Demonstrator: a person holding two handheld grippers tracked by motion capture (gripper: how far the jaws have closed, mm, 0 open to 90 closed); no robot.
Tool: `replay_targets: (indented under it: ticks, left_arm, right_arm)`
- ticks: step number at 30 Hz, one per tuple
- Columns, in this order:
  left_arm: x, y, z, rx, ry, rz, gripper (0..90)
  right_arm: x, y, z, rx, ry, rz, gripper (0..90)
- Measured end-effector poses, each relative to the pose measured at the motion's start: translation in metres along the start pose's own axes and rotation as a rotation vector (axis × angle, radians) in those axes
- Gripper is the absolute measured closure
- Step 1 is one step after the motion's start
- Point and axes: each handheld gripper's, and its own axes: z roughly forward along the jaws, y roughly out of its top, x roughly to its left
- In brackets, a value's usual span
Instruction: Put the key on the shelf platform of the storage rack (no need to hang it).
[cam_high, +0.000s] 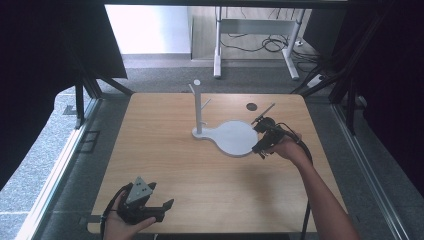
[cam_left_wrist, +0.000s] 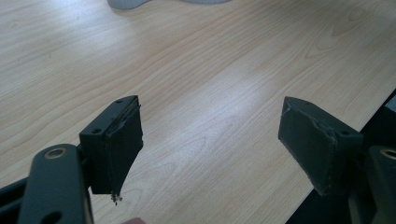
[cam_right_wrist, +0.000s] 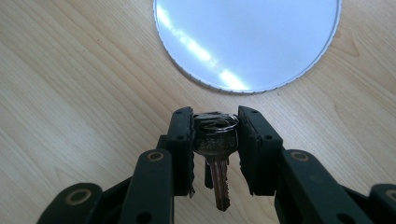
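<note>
On the surface (cam_high: 165, 150), a white stand (cam_high: 227, 136) sits just past centre, its peg post (cam_high: 198, 107) rising at the base's 9 o'clock. The right claw (cam_high: 262, 137) meets the base's 3 o'clock rim, perhaps touching. The left claw (cam_high: 159, 202) rests at 7 o'clock, apparently spread.

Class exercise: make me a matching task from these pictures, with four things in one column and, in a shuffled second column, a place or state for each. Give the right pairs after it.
1. left gripper
2. right gripper
3. key
4. white stand

A. pinched between two black jaws
B. jaws wide apart over bare wood
C. rests on the table, its post upright
D. shut, near the round white base

Pairs: 1-B, 2-D, 3-A, 4-C
</note>
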Motion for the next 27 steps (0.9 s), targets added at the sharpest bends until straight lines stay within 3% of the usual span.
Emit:
replay_targets:
  ticks: [14, 27]
  left_arm:
    - [0.001, 0.000, 0.000, -0.002, -0.004, -0.002, 22.2]
    - [-0.002, 0.001, 0.002, 0.001, -0.016, 0.009, 22.1]
  right_arm:
    - [-0.006, 0.018, 0.007, -0.009, 0.002, 0.009, 67.8]
    - [-0.006, 0.037, 0.023, 0.021, 0.007, 0.003, 67.8]
